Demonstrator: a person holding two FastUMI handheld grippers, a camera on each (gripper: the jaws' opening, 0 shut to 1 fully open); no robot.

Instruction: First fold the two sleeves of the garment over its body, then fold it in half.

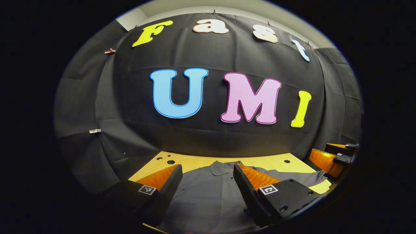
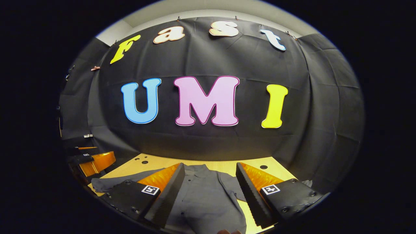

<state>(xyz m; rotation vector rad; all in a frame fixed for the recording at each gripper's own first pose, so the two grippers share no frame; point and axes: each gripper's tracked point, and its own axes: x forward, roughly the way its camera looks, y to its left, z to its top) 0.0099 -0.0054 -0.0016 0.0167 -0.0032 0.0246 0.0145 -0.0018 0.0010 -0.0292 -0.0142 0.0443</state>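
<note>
Garment (image 1: 208, 195) cloth, grey and collared with a buttoned front, is seen lying flat on the pale wooden table (image 1: 276, 162), its collar (image 1: 224, 167) turned toward the black cloth wall (image 1: 208, 136) at the back. In the left gripper view one sleeve (image 1: 305, 178) is spread out sideways to the right over the tabletop, unfolded. In the right gripper view the other sleeve (image 2: 107, 182) is stretched out to the left, reaching near the table's edge, also unfolded.

The left gripper (image 1: 208, 170) is held above the shirt's body with its jaws spread wide; nothing is pinched between them, and the collar is framed in the gap. The right gripper (image 2: 210, 169) is likewise held over the garment, its jaws apart and empty, the buttoned front showing between them.

In the left gripper view the right gripper is seen again at the far right edge, just beyond the end of the spread sleeve. In the right gripper view the left gripper (image 2: 92, 161) is seen at the left edge, above the tip of the other sleeve.

Several small dark holes (image 1: 170, 161) are noted in the tabletop near the wall, well clear of the cloth. A small metal clip (image 1: 95, 131) is fixed to the wall cloth at the left. A strip of pale ceiling (image 2: 208, 9) is visible above the wall.
</note>
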